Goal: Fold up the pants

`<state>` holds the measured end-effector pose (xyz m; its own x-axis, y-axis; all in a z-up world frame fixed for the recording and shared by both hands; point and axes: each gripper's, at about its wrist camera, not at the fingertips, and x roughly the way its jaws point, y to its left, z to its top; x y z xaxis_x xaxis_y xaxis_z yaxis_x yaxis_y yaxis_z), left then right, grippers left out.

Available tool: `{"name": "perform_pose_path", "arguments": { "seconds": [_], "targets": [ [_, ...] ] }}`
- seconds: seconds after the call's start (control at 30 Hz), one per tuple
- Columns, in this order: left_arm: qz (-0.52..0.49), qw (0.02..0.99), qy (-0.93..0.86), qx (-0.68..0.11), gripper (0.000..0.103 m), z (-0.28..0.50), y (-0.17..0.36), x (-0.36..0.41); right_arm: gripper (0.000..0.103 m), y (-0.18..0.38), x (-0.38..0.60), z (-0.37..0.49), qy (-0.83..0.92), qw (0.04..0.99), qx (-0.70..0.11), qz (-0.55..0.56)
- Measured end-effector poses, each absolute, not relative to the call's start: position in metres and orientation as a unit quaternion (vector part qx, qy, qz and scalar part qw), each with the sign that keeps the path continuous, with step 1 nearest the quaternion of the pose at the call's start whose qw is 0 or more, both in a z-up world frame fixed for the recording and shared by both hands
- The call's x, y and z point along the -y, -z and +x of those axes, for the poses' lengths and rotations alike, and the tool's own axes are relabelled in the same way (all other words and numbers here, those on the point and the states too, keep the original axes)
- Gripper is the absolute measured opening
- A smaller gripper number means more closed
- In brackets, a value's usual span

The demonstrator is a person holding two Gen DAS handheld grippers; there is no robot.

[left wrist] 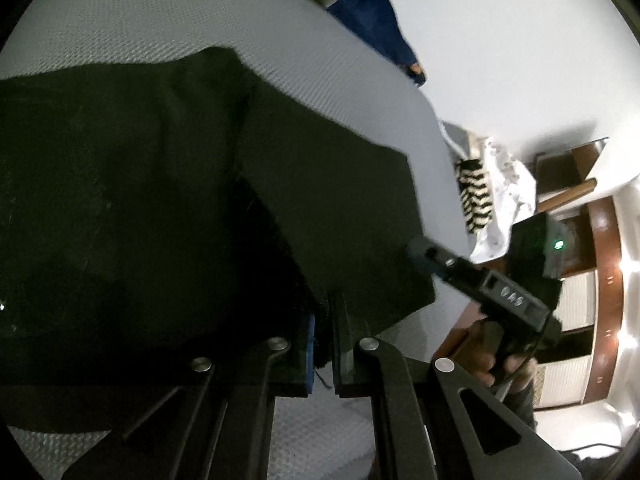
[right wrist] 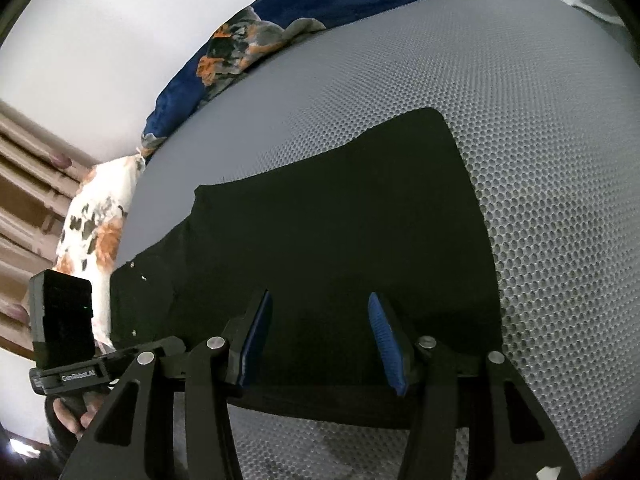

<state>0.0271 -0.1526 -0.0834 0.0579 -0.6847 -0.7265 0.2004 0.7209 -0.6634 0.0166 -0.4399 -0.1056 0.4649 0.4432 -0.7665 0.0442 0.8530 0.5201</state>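
Grey honeycomb mattress (right wrist: pixel 540 140) carries our black pants (right wrist: pixel 340 220), spread flat so a fold can run clean. Left tongs (left wrist: pixel 324 344) are clamped tight on a pants edge, cloth pinched between the pads, ready to lift, we judge. Right tongs (right wrist: pixel 320 340) hang half open over the near hem, gripping nothing.
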Motion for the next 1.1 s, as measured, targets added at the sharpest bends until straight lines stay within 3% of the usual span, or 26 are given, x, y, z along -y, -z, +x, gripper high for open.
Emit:
{"name": "perform_pose_path", "arguments": {
  "seconds": [0.2, 0.5, 0.63, 0.7, 1.1],
  "targets": [
    [-0.170, 0.673, 0.282, -0.662, 0.006, 0.026, 0.118, 0.161, 0.049, 0.114, 0.438, 0.015, -0.112, 0.817, -0.514, 0.234],
    [-0.120, 0.691, 0.280, -0.655, 0.007, 0.021, 0.114, 0.168, 0.049, 0.120, 0.433, 0.015, -0.100, 0.821, -0.526, 0.198],
    [-0.084, 0.718, 0.276, -0.634, 0.012, 0.020, 0.103, 0.170, 0.049, 0.110, 0.427, 0.027, -0.082, 0.844, -0.510, 0.141],
    [-0.062, 0.736, 0.269, -0.619, 0.021, 0.019, 0.096, 0.167, 0.049, 0.105, 0.427, 0.036, -0.073, 0.856, -0.498, 0.123],
    [-0.015, 0.828, 0.249, -0.502, 0.030, 0.064, 0.091, 0.184, 0.048, 0.108, 0.431, 0.100, -0.010, 0.881, -0.473, 0.021]
  ]
}}
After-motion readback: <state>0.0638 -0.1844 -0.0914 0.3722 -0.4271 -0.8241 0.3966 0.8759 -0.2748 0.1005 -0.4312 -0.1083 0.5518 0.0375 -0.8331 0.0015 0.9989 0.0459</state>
